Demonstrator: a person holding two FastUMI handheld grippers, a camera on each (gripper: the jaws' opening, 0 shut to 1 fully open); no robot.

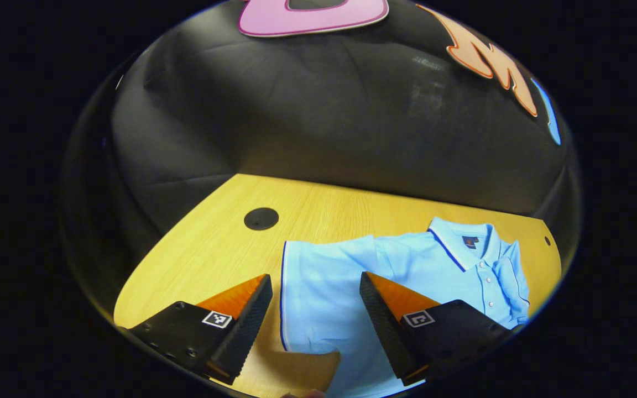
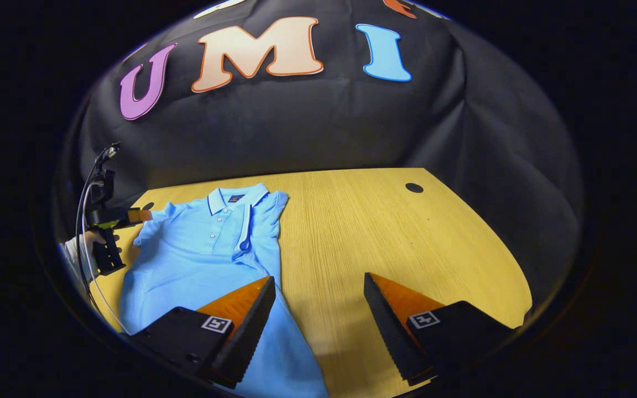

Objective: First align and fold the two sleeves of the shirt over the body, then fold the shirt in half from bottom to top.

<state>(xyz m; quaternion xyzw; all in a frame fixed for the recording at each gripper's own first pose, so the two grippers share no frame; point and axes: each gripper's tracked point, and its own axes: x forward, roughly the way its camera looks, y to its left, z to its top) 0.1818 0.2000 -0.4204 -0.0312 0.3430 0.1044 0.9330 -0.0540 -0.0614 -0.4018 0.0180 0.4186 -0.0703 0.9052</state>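
A light blue polo shirt (image 1: 434,271) lies flat on the wooden table (image 1: 213,249), collar toward the booth wall. One sleeve (image 1: 318,276) is spread out sideways, and my left gripper (image 1: 314,276) hovers open above it, one finger on each side. In the right gripper view the other sleeve (image 2: 249,229) lies folded over the shirt's body (image 2: 197,260). My right gripper (image 2: 318,277) stands open with nothing between its fingers, its left finger over the shirt's edge, its right finger over bare wood. The left gripper (image 2: 114,218), held by a hand (image 2: 90,237), shows at the far sleeve.
A round black cable hole (image 1: 261,219) sits in the table beyond the spread sleeve; another cable hole (image 2: 414,188) lies far right of the shirt. Bare wood (image 2: 379,232) stretches right of the shirt. A cable (image 2: 81,204) loops from the left gripper.
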